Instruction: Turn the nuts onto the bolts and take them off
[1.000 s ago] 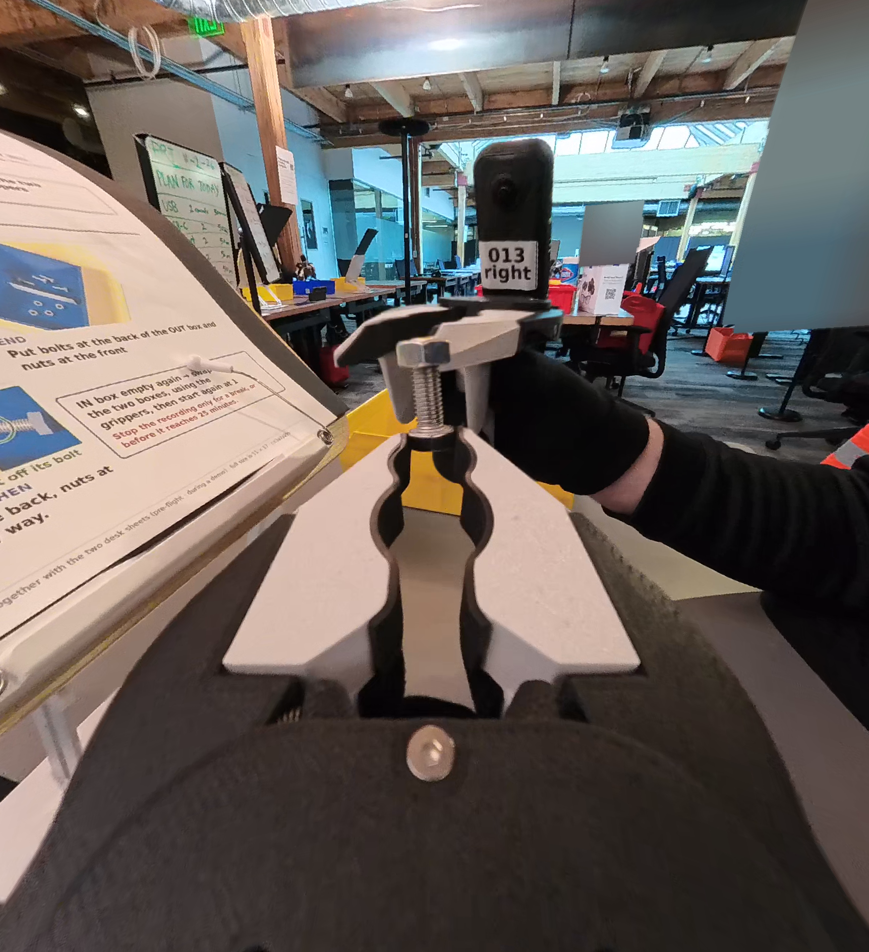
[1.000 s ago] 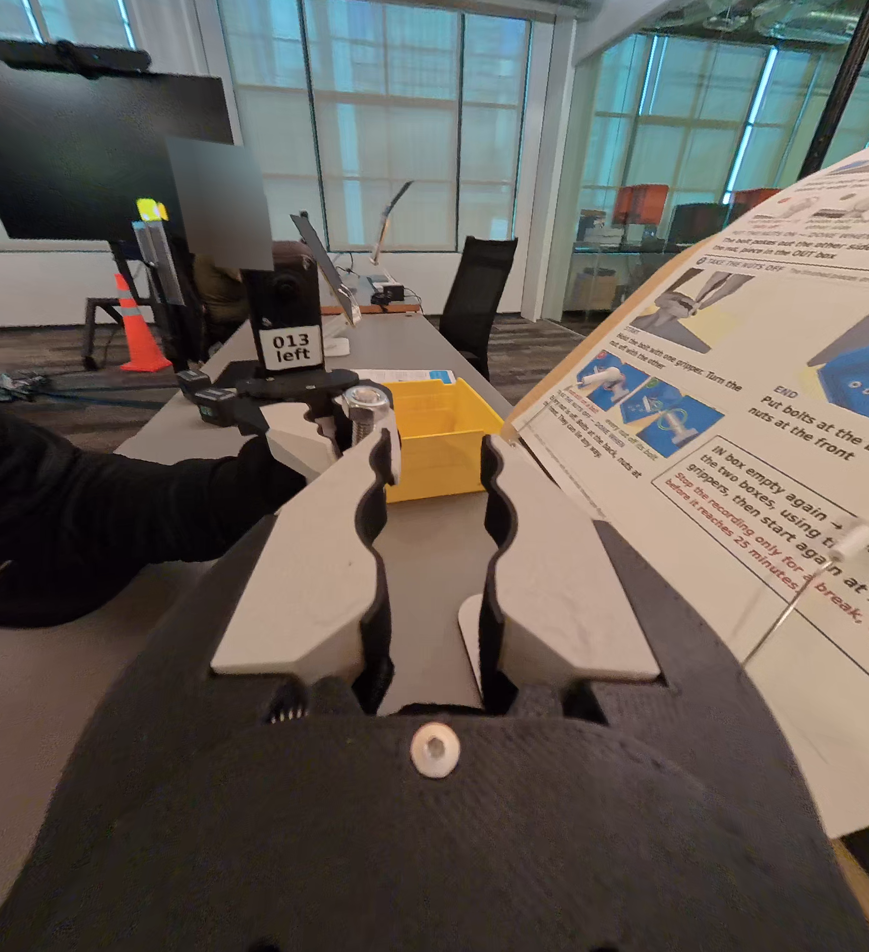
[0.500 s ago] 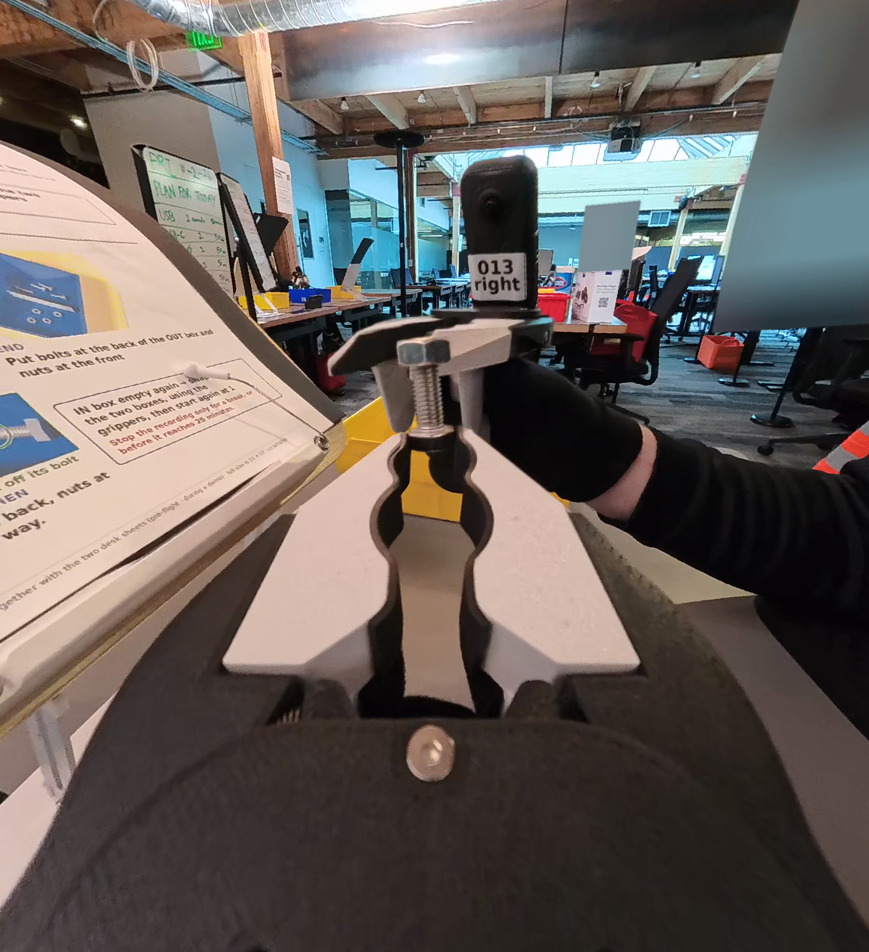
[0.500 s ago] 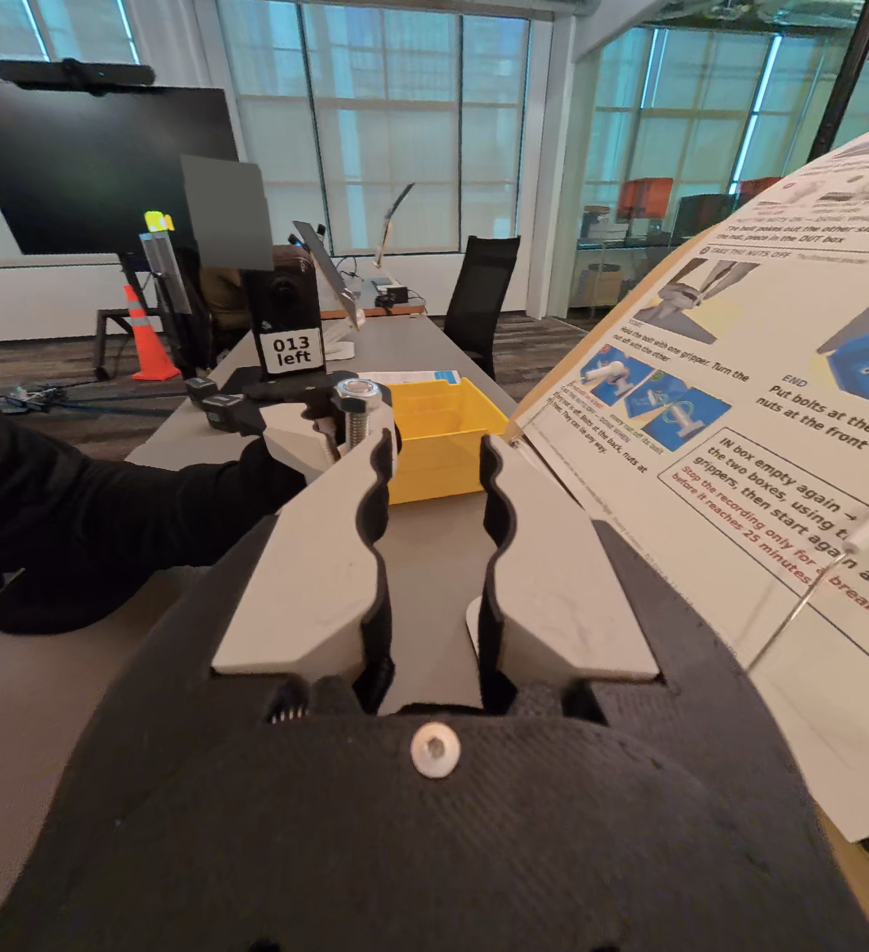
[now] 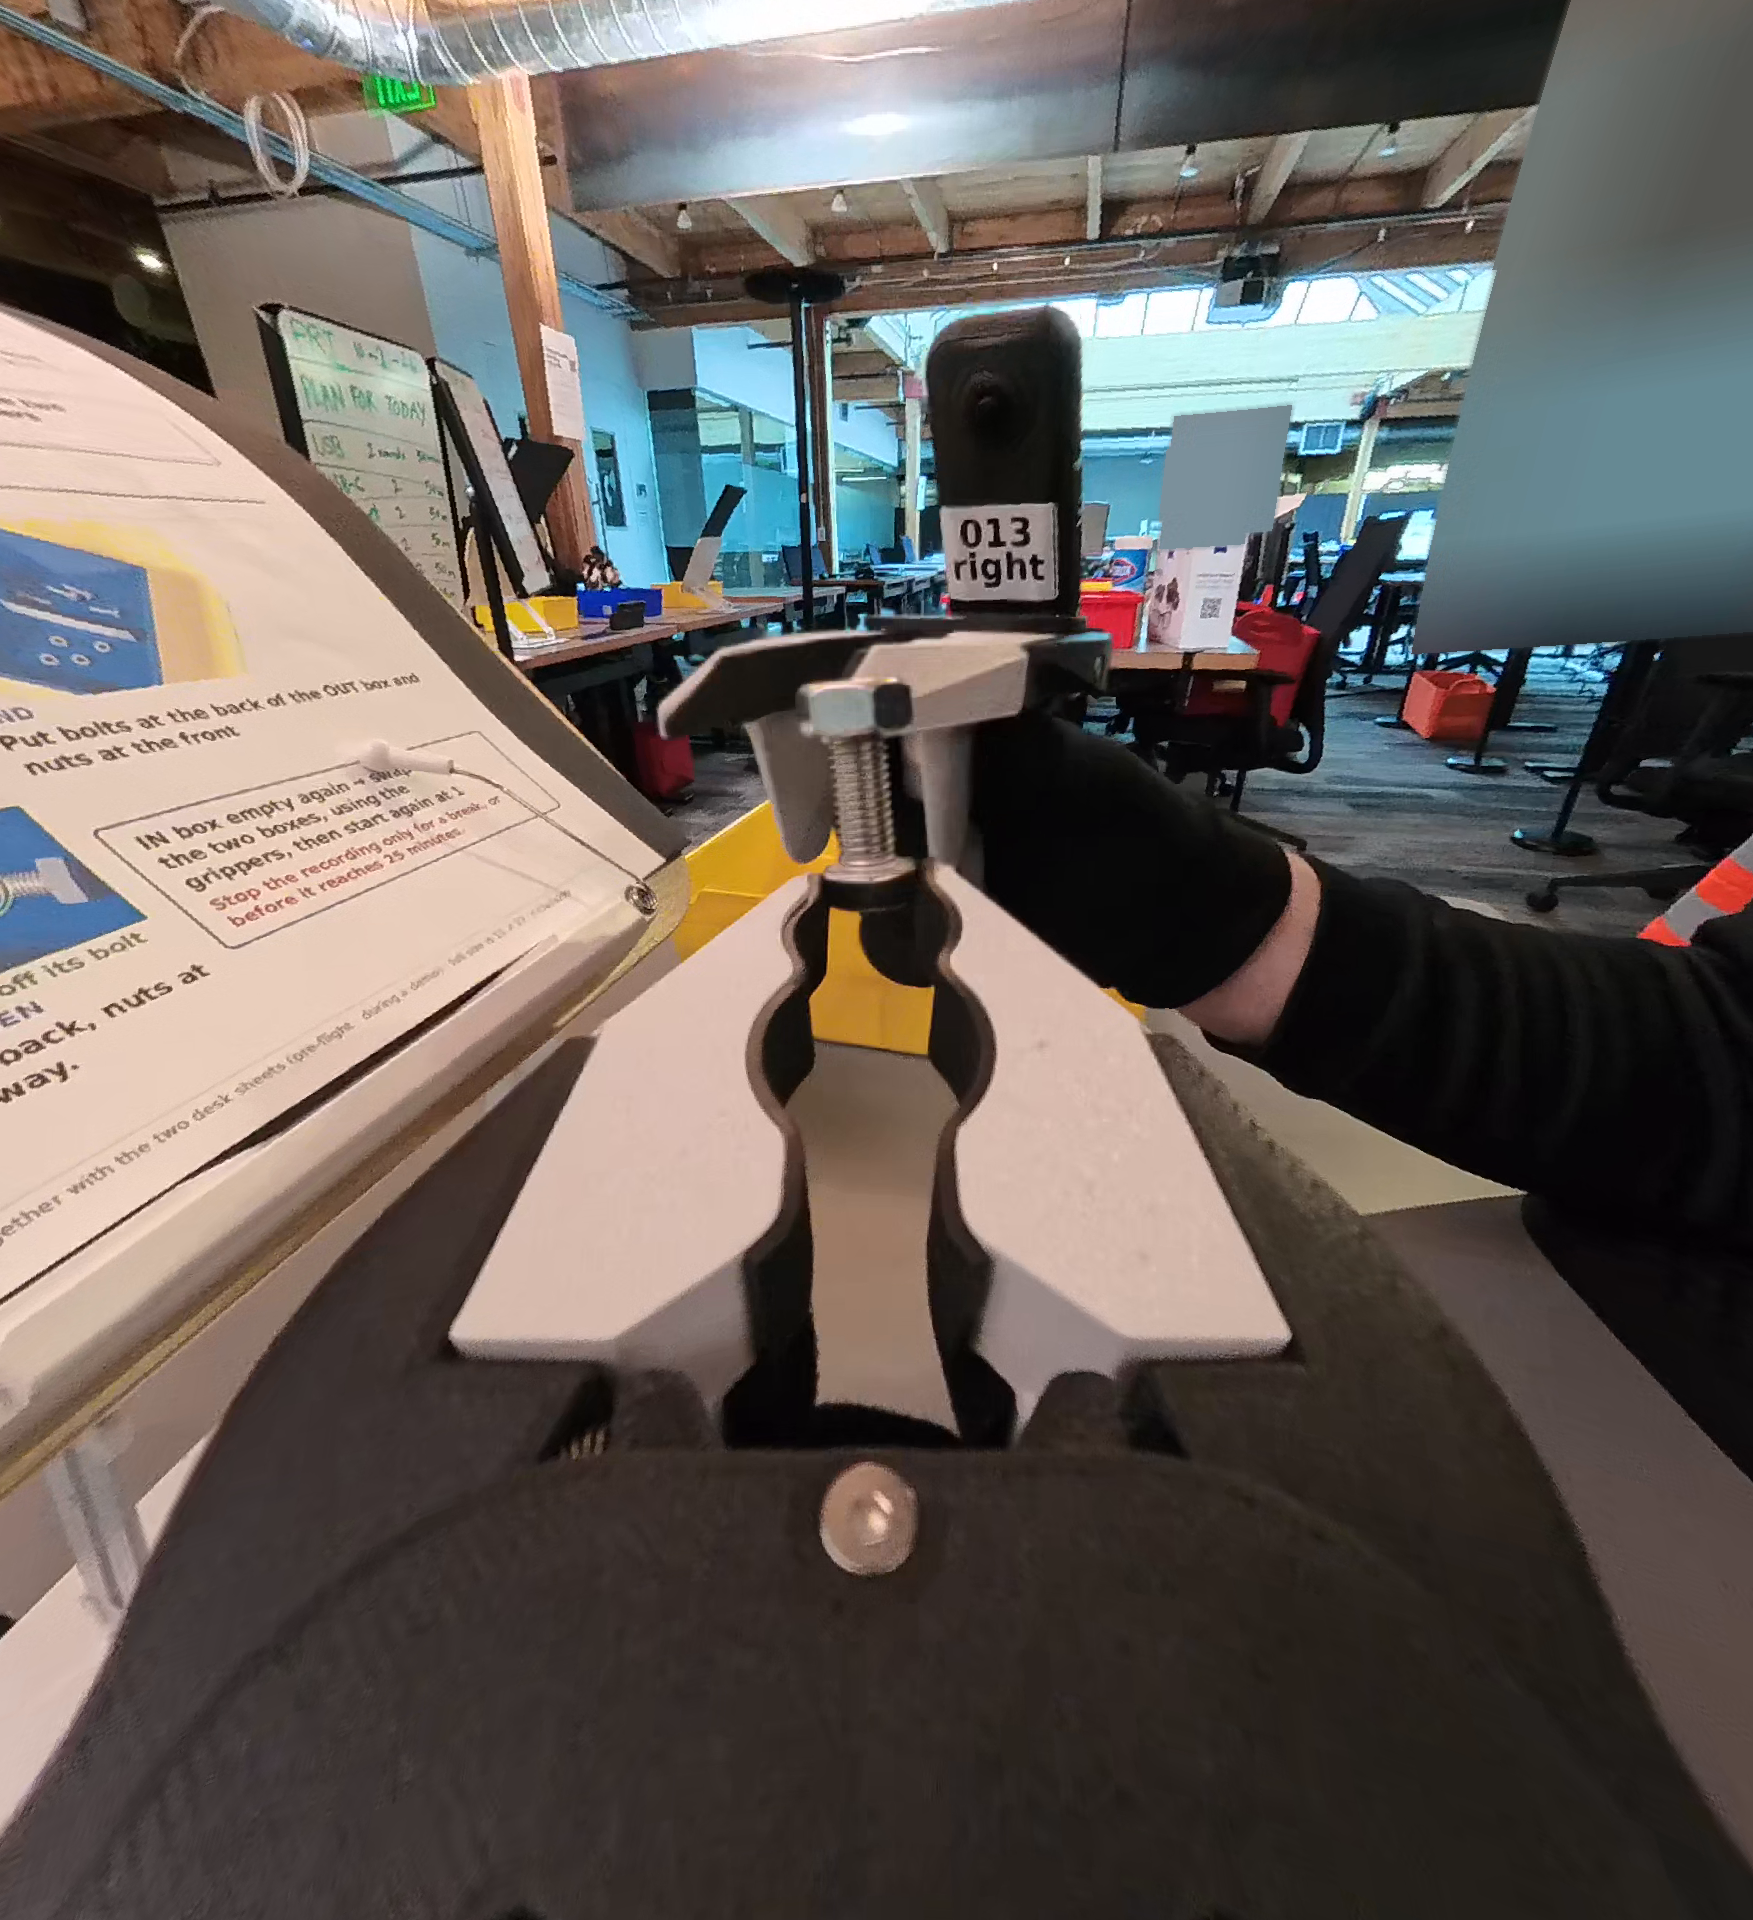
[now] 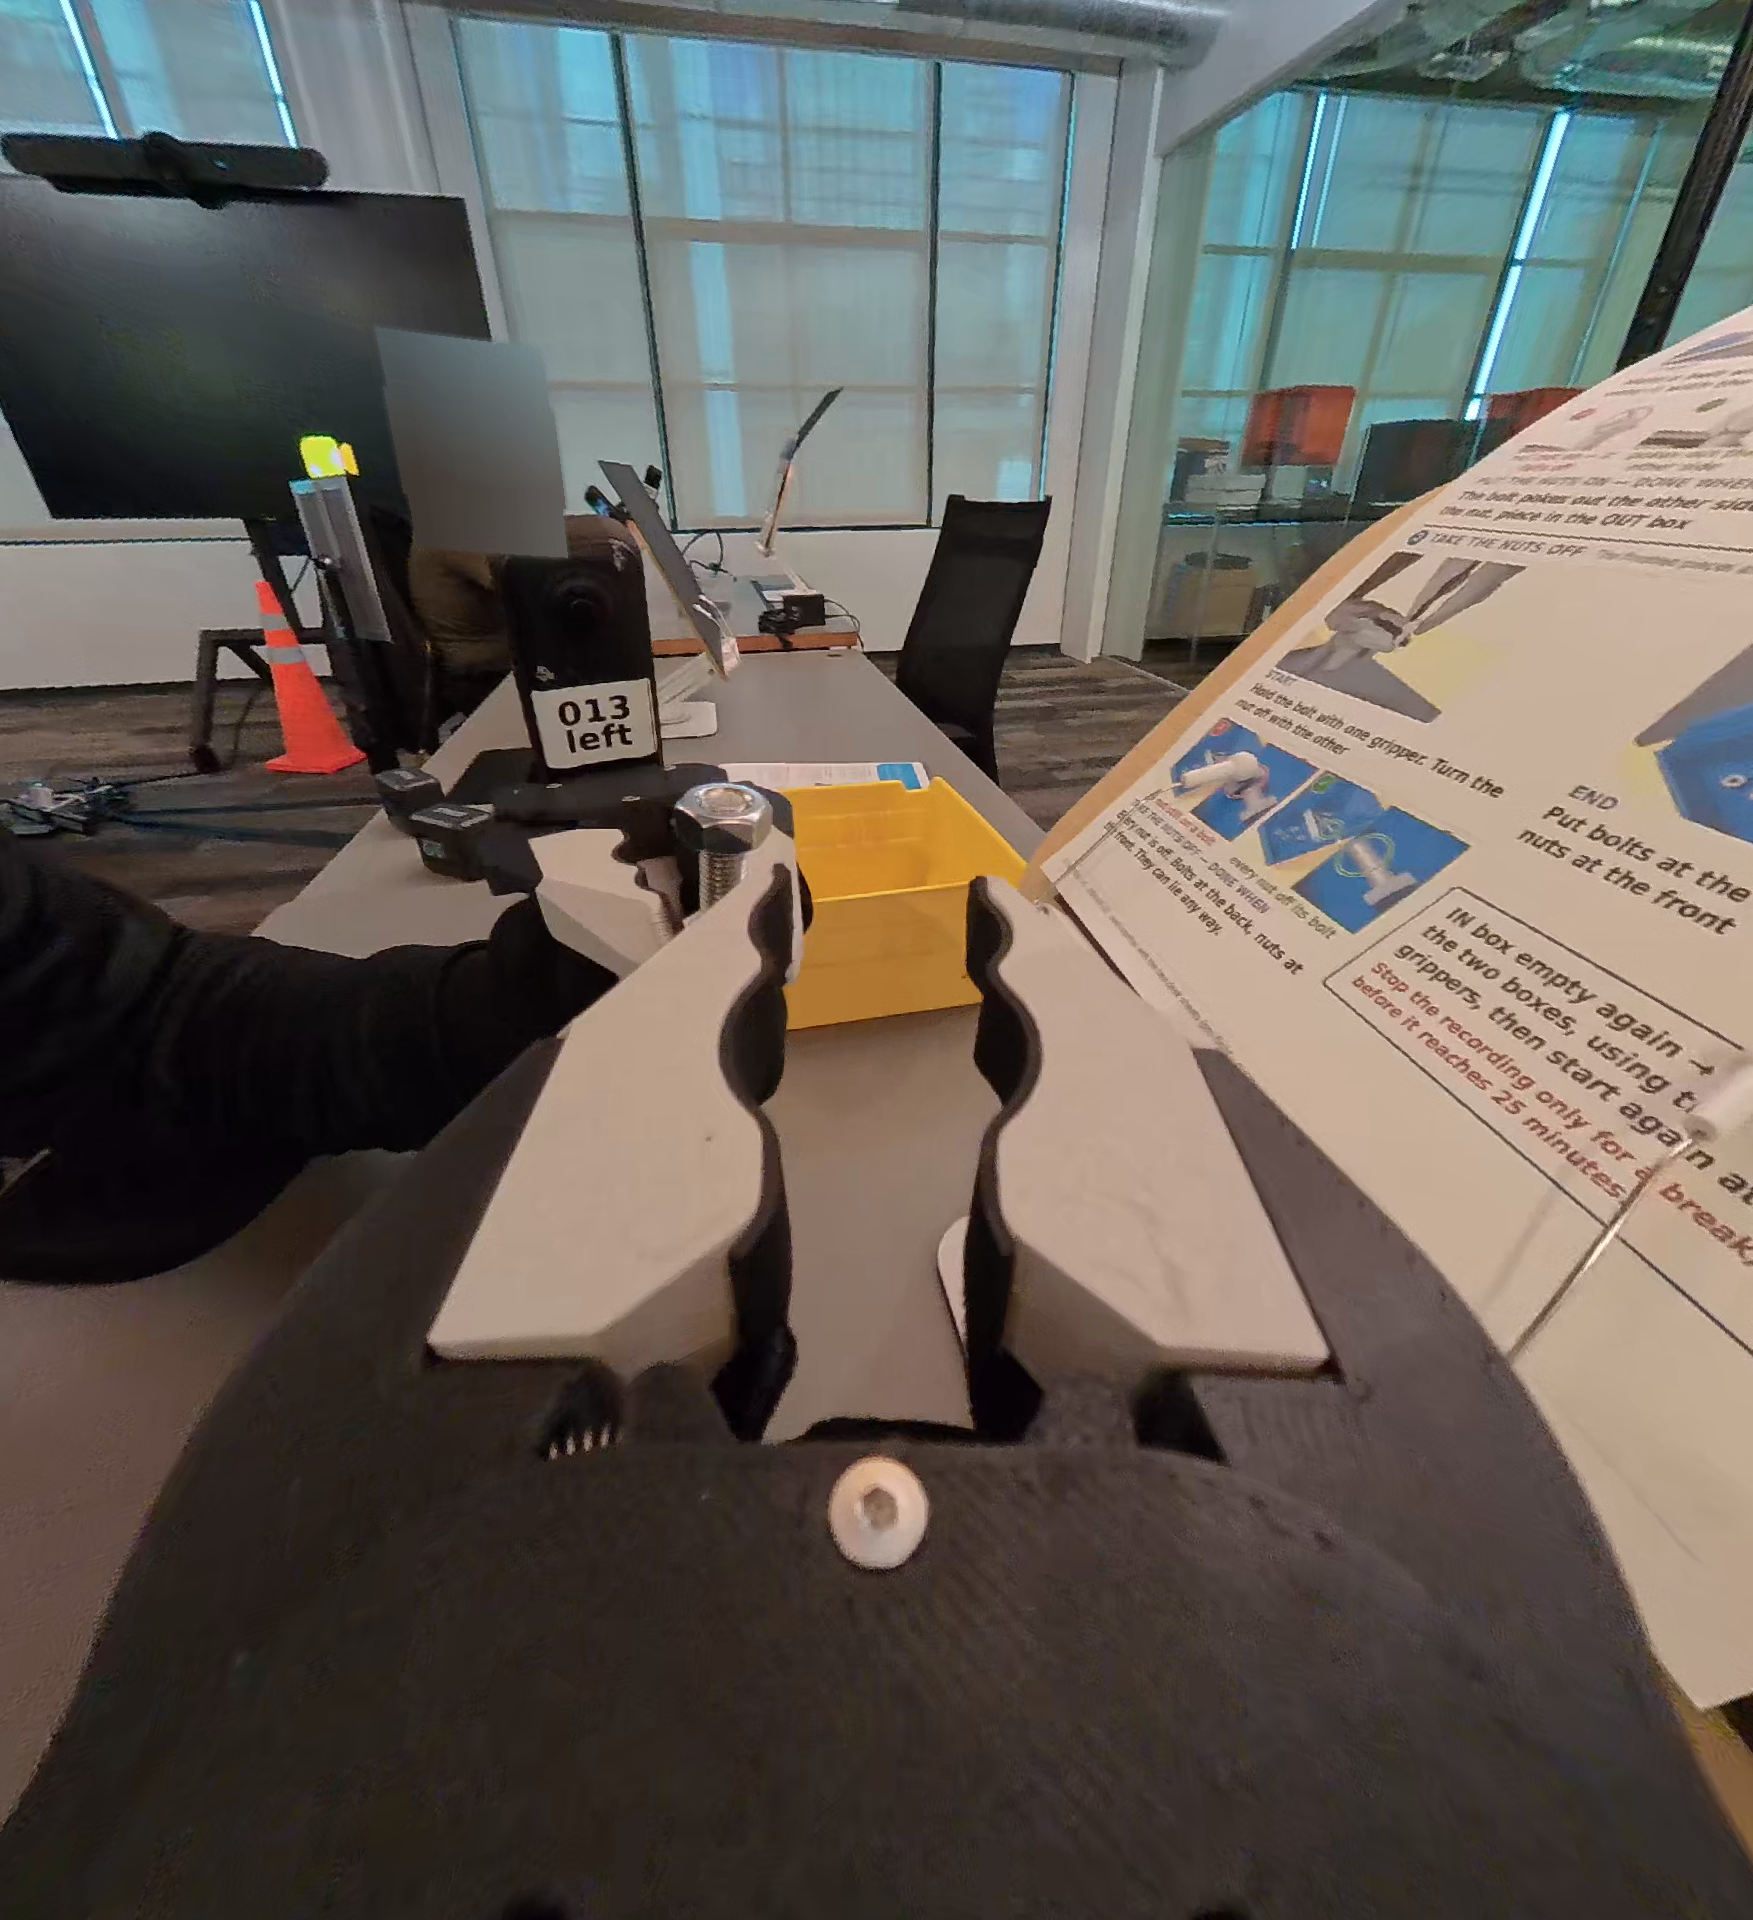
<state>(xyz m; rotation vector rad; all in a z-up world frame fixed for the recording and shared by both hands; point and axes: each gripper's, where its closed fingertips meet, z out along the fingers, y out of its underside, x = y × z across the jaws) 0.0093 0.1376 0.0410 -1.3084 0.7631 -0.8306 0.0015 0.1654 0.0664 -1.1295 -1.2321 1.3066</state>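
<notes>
In the left wrist view my left gripper (image 5: 867, 899) is shut on the lower end of an upright steel bolt (image 5: 861, 800). A hex nut (image 5: 856, 707) sits at the bolt's top. The right gripper's fingers (image 5: 955, 675) stand just behind the bolt, spread to either side of it. In the right wrist view my right gripper (image 6: 877, 914) is open and empty. The bolt (image 6: 711, 883) and nut (image 6: 721, 816) stand just left of its left fingertip, outside the gap. The left gripper's finger (image 6: 591, 904) shows beside the bolt. The bolt's lower end is hidden.
A yellow bin (image 6: 893, 914) stands on the grey table (image 6: 872, 1143) right behind the grippers, also low in the left wrist view (image 5: 872, 1013). A tilted instruction board (image 5: 228, 831) (image 6: 1474, 935) flanks them closely. Gloved hands (image 5: 1111, 852) (image 6: 228, 1039) hold the grippers. Both grippers' tips are close together, under 4 cm apart.
Both grippers have only drifted slightly. The bolt stays in the left gripper and the right gripper stays open beside it.
</notes>
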